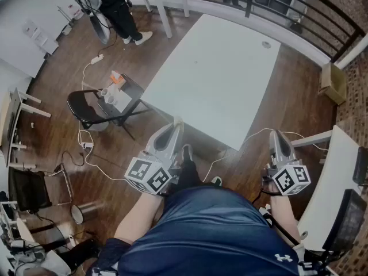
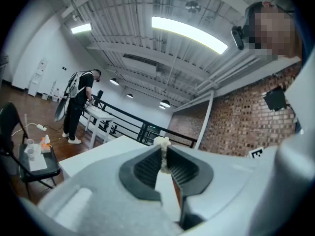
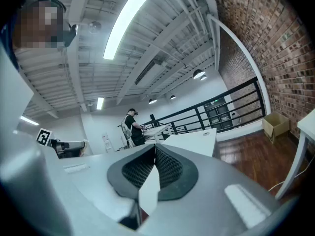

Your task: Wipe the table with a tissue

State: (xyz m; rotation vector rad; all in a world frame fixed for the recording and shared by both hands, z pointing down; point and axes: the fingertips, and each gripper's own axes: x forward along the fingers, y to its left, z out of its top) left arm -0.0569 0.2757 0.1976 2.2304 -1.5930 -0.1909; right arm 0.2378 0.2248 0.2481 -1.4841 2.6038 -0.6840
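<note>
The white table point(image 1: 218, 79) stands ahead of me, its near edge just past both grippers. My left gripper point(image 1: 177, 123) is held before that edge, shut on a small wad of white tissue point(image 2: 161, 143) that sticks up from between its closed jaws. In the left gripper view the gripper point(image 2: 163, 150) points up and over the table point(image 2: 98, 154). My right gripper point(image 1: 276, 134) hangs to the right of the table over the wooden floor. Its jaws point(image 3: 155, 147) meet with nothing between them, and the table point(image 3: 197, 141) shows beyond.
A black chair point(image 1: 95, 105) carrying small items stands left of the table. Cables point(image 1: 86, 154) trail across the floor. A person point(image 1: 115, 10) stands at a far table. A railing point(image 1: 287, 4) runs behind, a cardboard box point(image 1: 333, 82) sits right, another white desk point(image 1: 333, 171) nearby.
</note>
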